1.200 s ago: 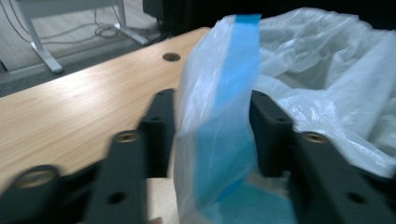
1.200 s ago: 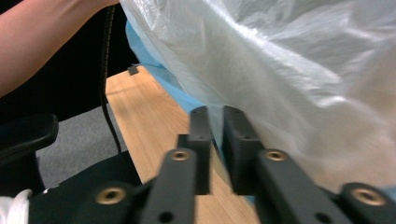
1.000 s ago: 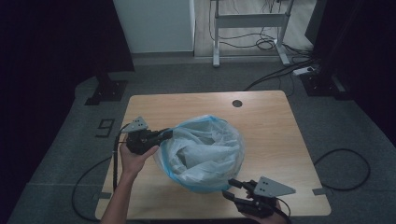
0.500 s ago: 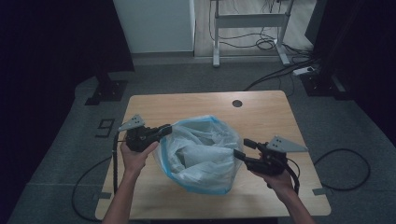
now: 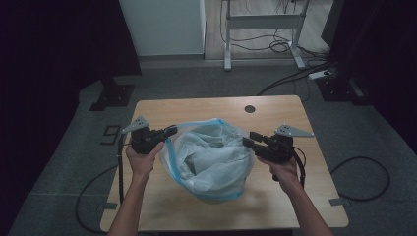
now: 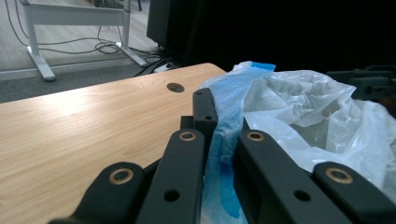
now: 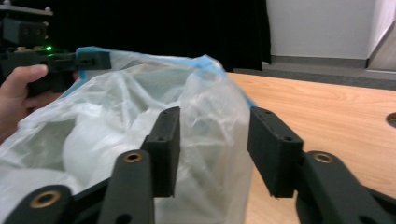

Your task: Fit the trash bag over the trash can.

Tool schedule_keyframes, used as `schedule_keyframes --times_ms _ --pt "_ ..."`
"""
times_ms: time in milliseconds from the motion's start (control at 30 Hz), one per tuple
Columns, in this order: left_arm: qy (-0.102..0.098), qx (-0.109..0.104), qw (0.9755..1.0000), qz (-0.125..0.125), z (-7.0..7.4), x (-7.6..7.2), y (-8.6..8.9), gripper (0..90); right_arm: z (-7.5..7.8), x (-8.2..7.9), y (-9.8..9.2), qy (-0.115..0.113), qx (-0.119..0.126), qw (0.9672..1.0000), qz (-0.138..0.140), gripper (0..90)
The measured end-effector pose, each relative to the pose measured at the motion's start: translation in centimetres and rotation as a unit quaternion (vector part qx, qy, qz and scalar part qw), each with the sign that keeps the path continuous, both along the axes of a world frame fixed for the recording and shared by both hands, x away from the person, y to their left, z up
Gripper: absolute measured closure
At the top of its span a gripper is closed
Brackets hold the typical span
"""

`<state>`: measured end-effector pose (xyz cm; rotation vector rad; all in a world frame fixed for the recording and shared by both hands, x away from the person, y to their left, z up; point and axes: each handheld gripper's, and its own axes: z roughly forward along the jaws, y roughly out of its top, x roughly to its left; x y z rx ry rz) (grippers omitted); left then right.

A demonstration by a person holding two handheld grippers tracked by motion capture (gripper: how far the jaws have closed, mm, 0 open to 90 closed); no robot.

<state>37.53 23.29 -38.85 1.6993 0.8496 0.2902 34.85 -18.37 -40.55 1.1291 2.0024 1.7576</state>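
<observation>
**Meanwhile, Both Our Grippers at the Bag**

On the table [image 5: 162, 110] sat the plastic bag [image 5: 211, 160]. At the bag's left rim, our left gripper [image 5: 169, 131] clamped its blue edge. At its right, our right gripper [image 5: 252, 138] had been closing, jaws apart around the rim.

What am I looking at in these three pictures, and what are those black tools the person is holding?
A person stands at a wooden table and holds a hand-held two-jaw gripper in each hand. One picture comes from a fixed camera above; the other two come from cameras riding on each gripper, looking along its black jaws. On the table sits a clear plastic bag with a blue rim. The left gripper is shut on the bag's blue rim. The right gripper has its jaws apart at the bag's opposite edge; they have just been closing, with bag film between them but not pinched.
</observation>
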Motion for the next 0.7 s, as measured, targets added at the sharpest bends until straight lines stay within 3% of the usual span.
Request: schedule_keyframes --times_ms 200,267,300,333,367,467,500,533,667,700 --pt "-0.006 0.007 1.0000 0.004 -0.2 0.1 -0.2 90.0 0.0 1.2 0.3 0.007 -0.012 0.9999 0.001 48.0" --pt "-0.008 0.006 0.9999 0.005 -0.2 0.1 -0.2 90.0 -0.2 1.6 0.3 0.015 -0.009 0.9998 0.001 52.7" --pt "-0.008 0.008 0.9999 0.007 -0.4 0.1 -0.2 90.0 -0.3 1.7 0.2 0.016 -0.004 0.9998 0.010 64.3" --pt "-0.008 0.008 0.9999 0.007 -0.4 0.1 -0.2 90.0 -0.3 1.7 0.2 0.016 -0.004 0.9998 0.010 64.3" --pt "-0.008 0.008 0.9999 0.010 -0.5 0.0 -0.1 90.0 -0.3 1.5 0.3 0.012 -0.004 0.9997 0.022 74.8" --pt "-0.007 0.005 0.9999 0.015 -0.7 0.0 0.1 90.0 0.1 1.1 0.7 -0.004 -0.022 0.9996 0.020 82.0" --pt "-0.004 0.005 0.9998 0.017 -0.8 0.1 0.3 90.0 0.4 0.7 1.0 -0.020 -0.040 0.9990 0.007 88.3" --pt "-0.003 0.006 0.9998 0.018 -0.8 0.1 0.3 90.0 0.6 0.5 1.2 -0.024 -0.052 0.9983 -0.003 88.6" --pt "-0.001 0.010 0.9997 0.023 -0.9 0.2 0.4 90.0 0.8 0.5 1.1 -0.029 -0.061 0.9974 -0.022 89.0" --pt "0.002 0.018 0.9995 0.027 -1.0 0.3 0.3 90.0 0.7 0.7 0.8 -0.025 -0.051 0.9977 -0.037 89.0"
